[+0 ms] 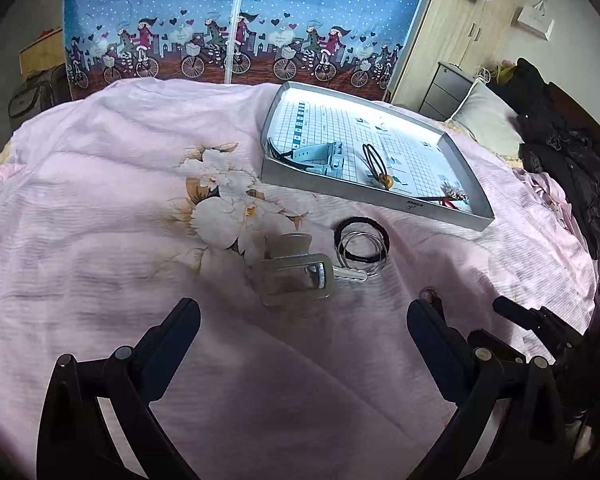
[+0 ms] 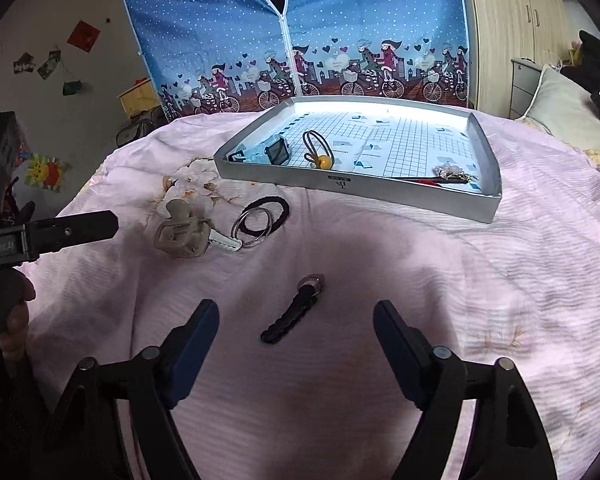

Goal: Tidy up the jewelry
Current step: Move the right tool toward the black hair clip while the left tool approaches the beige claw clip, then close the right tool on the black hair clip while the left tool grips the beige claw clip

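A silver tray (image 2: pixel 340 186) lies on the pink bedspread and holds a light blue watch (image 2: pixel 276 152), a black hair tie with a yellow bead (image 2: pixel 320 152) and a flowered hairpin (image 2: pixel 452 174). In front of it lie a beige claw clip (image 2: pixel 180 232), metal rings with a white key (image 2: pixel 252 224) and a black hair tie (image 2: pixel 272 212). A black scalloped hair clip (image 2: pixel 288 322) lies between the open fingers of my right gripper (image 2: pixel 296 312), untouched. My left gripper (image 1: pixel 304 312) is open and empty, just short of the claw clip (image 1: pixel 292 268) and the rings (image 1: pixel 360 252).
The tray (image 1: pixel 340 190) sits far right of centre on the bed. A blue fabric wardrobe (image 1: pixel 240 20) stands behind the bed, with a wooden wardrobe (image 1: pixel 460 28) and grey drawers (image 1: pixel 448 88) to the right. Dark clothes (image 1: pixel 572 168) and a pillow (image 1: pixel 484 116) lie at the right. A hand (image 2: pixel 12 312) holds the left gripper.
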`<state>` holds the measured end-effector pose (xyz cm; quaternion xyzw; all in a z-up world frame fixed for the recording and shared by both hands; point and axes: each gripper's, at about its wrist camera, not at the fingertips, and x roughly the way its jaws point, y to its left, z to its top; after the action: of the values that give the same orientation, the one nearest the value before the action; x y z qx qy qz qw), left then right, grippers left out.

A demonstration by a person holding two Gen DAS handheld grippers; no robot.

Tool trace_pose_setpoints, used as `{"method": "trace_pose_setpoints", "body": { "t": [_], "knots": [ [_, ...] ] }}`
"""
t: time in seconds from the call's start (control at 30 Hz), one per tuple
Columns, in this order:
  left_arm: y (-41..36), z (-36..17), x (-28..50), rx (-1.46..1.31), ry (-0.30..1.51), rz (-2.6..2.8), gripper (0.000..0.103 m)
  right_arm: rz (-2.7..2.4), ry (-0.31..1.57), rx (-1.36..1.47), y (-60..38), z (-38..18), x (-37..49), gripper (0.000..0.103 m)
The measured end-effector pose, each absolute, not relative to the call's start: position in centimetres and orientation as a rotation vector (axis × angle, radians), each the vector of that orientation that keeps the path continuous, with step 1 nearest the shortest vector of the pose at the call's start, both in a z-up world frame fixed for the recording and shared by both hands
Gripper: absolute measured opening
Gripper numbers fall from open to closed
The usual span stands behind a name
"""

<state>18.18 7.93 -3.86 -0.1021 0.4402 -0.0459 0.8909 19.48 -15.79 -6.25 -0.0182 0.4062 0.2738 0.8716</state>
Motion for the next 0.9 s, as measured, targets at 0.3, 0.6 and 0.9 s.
{"method": "trace_pose_setpoints", "body": {
  "t": [0.3, 0.6, 0.9],
  "knots": [
    [8.0, -6.4, 21.9, -0.212, 0.952, -0.075, 0.101, 0.589, 0.911, 0.028, -14.7, -9.1, 21.6, 0.050],
    [7.9, -8.1, 23.7, -0.234, 0.967, -0.084, 0.094, 0.622, 0.929, 0.059, -14.6, -10.1, 21.8, 0.045],
    [8.1, -8.8, 24.0, -0.240, 1.019, -0.096, 0.064, 0.604, 0.958, 0.103, -14.8, -10.7, 22.5, 0.030]
  ]
}}
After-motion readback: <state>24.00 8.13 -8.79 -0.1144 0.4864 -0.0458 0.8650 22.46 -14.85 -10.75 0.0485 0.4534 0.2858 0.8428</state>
